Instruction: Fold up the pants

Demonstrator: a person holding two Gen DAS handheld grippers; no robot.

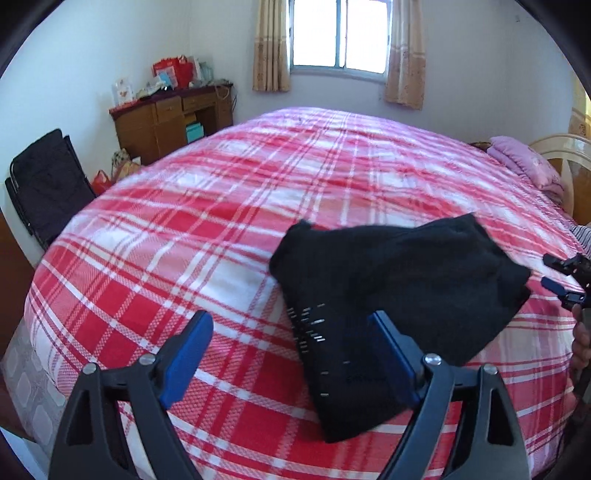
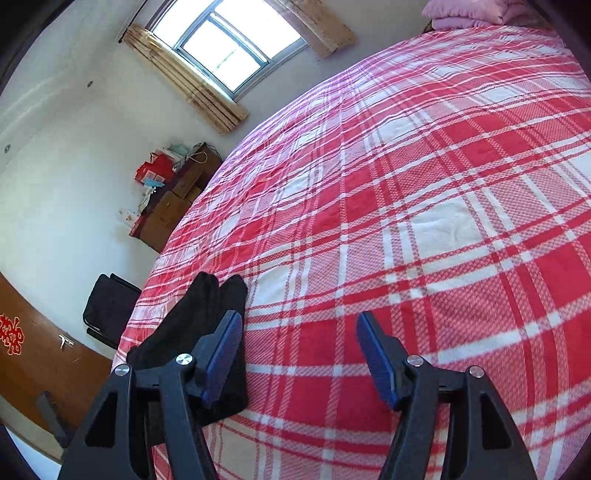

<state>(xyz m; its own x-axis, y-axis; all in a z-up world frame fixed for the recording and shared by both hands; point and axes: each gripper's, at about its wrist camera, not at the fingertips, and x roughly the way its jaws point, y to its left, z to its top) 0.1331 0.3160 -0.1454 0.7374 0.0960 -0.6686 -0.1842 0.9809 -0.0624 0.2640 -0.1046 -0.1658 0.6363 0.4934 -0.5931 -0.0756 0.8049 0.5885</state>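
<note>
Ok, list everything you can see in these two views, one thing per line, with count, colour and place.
pants: one, black, folded, on the bed's near side
bed cover: one, red and white plaid, over the bed
pillow: one, pink, at the bed's right end
desk: one, brown wood, by the far wall, cluttered on top
folding chair: one, black, left of the bed
window: one, beige curtains, far wall
left gripper: blue pads, open, empty
right gripper: blue pads, open, empty
</note>
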